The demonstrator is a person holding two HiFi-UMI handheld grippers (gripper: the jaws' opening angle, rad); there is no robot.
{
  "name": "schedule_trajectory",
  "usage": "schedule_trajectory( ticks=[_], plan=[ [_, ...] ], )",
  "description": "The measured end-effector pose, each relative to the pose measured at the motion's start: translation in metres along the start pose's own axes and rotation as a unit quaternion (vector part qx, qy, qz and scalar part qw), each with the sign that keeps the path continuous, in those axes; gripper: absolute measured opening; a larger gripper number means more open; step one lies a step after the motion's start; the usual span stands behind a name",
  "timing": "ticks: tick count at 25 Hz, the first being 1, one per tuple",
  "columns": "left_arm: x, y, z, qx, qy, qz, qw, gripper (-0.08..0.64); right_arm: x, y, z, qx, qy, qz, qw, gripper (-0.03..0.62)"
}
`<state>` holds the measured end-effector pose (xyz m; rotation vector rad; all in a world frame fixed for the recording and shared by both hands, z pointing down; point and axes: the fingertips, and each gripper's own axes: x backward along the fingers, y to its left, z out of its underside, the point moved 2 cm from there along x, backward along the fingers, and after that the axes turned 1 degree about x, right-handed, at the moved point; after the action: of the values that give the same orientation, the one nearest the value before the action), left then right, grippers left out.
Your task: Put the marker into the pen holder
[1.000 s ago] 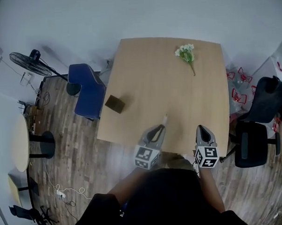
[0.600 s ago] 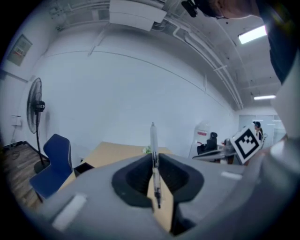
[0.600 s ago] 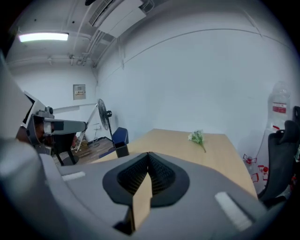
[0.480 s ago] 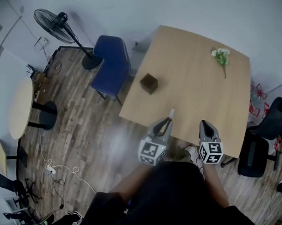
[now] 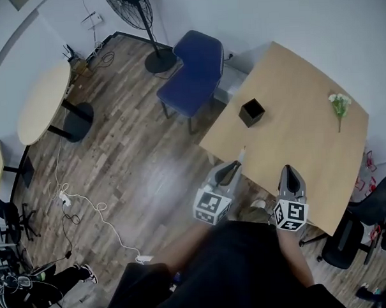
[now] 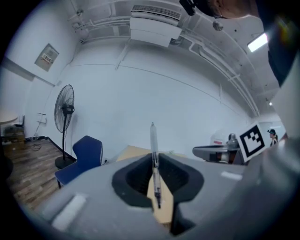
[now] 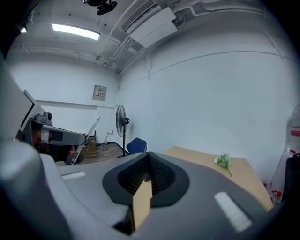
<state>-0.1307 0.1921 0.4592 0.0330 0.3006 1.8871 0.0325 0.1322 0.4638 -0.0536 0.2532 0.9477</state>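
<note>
Wood floor and a tan desk (image 5: 308, 151) fill the head view, the only view showing the black pen holder (image 5: 251, 112), which stands near the desk's corner, ahead of both grippers. In its own view, the left gripper (image 6: 153, 158) is clamped on the marker (image 6: 153, 140), which points out past the jaws. The right gripper (image 7: 149, 157) is closed on nothing.

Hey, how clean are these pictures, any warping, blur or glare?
Head view: fisheye curves the table edges; floor smeared beside the left tongs. Left gripper view: marker fairly sharp, dark rounded corners. Right gripper view: ceiling light glares slightly.
</note>
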Motion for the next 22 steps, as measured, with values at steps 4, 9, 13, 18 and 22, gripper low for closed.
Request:
schedule_trajectory(
  ticks=[4, 9, 13, 18, 22],
  plan=[
    [0.020, 0.028, -0.005, 0.013, -0.017, -0.027, 0.9994, 0.043, -0.019, 0.035, -0.009, 0.021, 0.008, -0.041, 0.999, 0.003],
    [0.010, 0.047, -0.001, 0.033, -0.016, -0.045, 0.9983, 0.043, -0.051, 0.040, 0.001, 0.021, 0.025, -0.060, 0.998, 0.003],
    [0.004, 0.071, -0.006, 0.032, -0.018, -0.062, 0.9974, 0.043, -0.085, 0.049, 0.009, 0.017, 0.038, -0.081, 0.996, 0.003],
    [-0.014, 0.112, -0.005, 0.025, 0.003, -0.078, 0.9966, 0.043, -0.135, 0.057, 0.010, 0.002, 0.049, -0.097, 0.994, 0.003],
    [-0.038, 0.151, 0.001, 0.040, 0.019, -0.086, 0.9953, 0.043, -0.171, 0.059, 0.003, -0.012, 0.048, -0.096, 0.994, 0.003]
  ],
)
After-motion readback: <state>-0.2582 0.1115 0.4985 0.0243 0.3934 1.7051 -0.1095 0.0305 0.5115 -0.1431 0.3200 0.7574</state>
